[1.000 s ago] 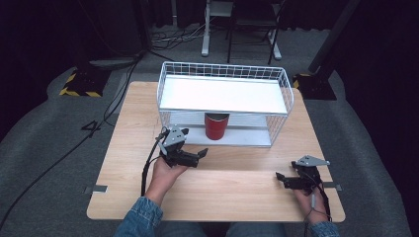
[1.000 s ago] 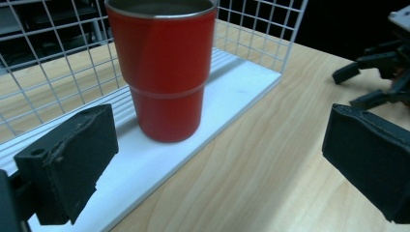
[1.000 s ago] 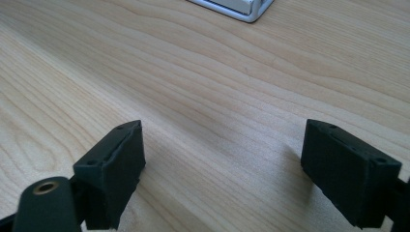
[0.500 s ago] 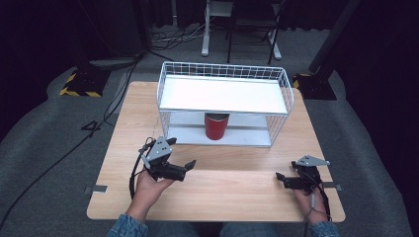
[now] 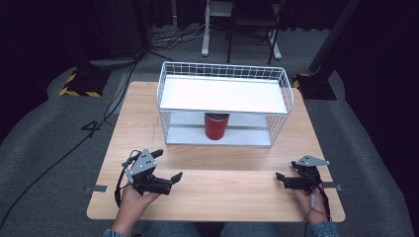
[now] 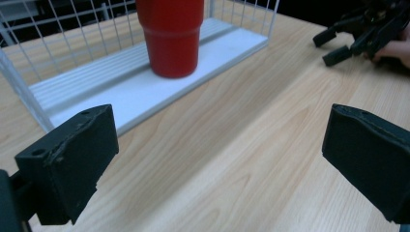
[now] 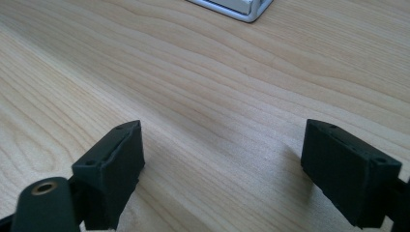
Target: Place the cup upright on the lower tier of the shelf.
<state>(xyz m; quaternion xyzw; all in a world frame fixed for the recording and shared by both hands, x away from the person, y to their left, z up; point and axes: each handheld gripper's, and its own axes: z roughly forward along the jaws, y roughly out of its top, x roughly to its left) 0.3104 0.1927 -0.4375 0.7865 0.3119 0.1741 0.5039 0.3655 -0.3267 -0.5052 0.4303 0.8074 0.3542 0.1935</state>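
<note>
Red tumbler [image 5: 216, 126] is the thing nearest the grippers, and it is stood upright on the lower shelf of the white wire rack [image 5: 225, 71], under the white upper shelf and close to the rack's open front edge; in the left gripper view the tumbler [image 6: 169, 36] is seen ahead of the jaws and to their left, its base resting on the rack's white floor [image 6: 159, 92]. Left gripper [image 5: 167, 166] is held wide open with nothing between its jaws; it is carried in a hand [image 5: 133, 199] in front of the rack's left corner and well apart from the rack, near the table's front edge, with the jaws aimed toward the right side of the table; a grey three-cornered plate is borne on top of it and a black cable is looped beside it. Right gripper [image 5: 282, 179] is likewise spread wide and empty; it is held in the other hand [image 5: 310, 199] in front of the rack's right corner, well apart from it; in the right gripper view its two black jaws are seen far apart over bare wood, with a corner of the rack's base [image 7: 241, 10] at the top edge. Wooden table [image 5: 222, 163] lies under both grippers and the rack; grey carpet surrounds it.
</note>
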